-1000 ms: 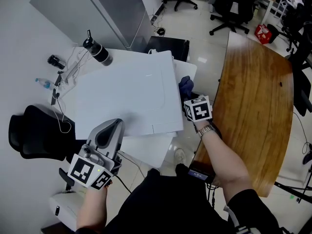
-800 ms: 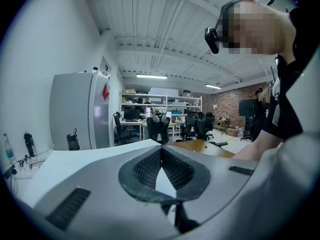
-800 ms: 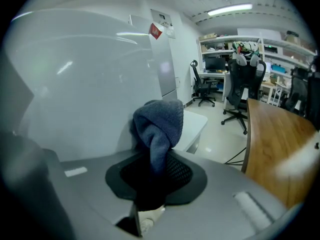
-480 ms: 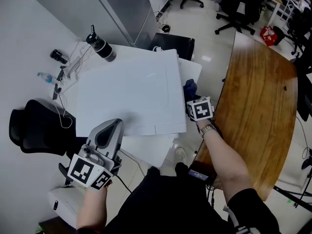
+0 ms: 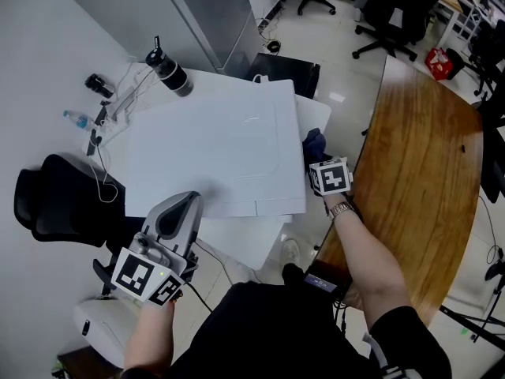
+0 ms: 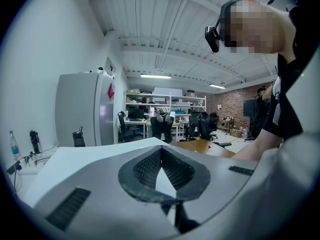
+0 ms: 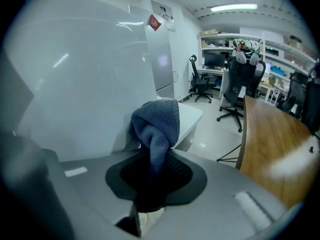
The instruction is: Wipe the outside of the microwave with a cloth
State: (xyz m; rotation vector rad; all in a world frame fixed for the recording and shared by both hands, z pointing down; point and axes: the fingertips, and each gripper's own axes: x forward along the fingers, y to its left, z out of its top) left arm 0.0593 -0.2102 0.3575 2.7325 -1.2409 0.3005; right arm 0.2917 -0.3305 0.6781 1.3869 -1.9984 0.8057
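Observation:
The white microwave is seen from above in the head view. My right gripper is shut on a dark blue cloth and holds it against the microwave's right side wall. In the right gripper view the cloth bunches out past the jaws of the right gripper and touches the white wall. My left gripper hovers by the microwave's near left edge. It is shut and holds nothing. The left gripper view shows the closed tips of the left gripper over the microwave's top.
The microwave stands on a white table. A black bottle, a small water bottle and cables lie at its far left. A curved wooden table is close on the right, a black chair on the left, a grey cabinet behind.
The right gripper with the cloth has sunk slightly along the microwave's right side. The left gripper has stayed where it was. The head view has shifted a little.

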